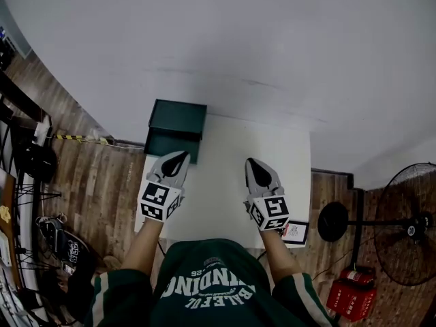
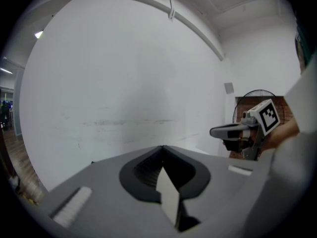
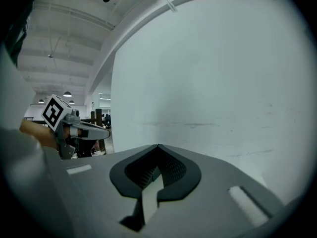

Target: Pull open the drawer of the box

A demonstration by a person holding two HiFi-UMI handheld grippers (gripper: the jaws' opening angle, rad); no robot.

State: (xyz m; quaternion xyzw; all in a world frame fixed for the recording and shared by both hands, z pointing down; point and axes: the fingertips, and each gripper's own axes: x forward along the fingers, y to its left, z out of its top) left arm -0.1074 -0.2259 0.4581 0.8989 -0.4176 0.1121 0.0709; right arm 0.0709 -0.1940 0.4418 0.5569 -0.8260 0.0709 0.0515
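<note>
Showing the box at the far-left corner of the table; left gripper and right gripper, jaws together and empty, are held over the table's middle. The drawer's position cannot be told; any pull is best kept straight.

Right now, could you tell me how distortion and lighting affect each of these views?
Head view: strong fisheye bends the floorboards; the dark box loses detail in dim, flat light. Left gripper view, right gripper view: black circular vignette, curved ceiling lines.
</note>
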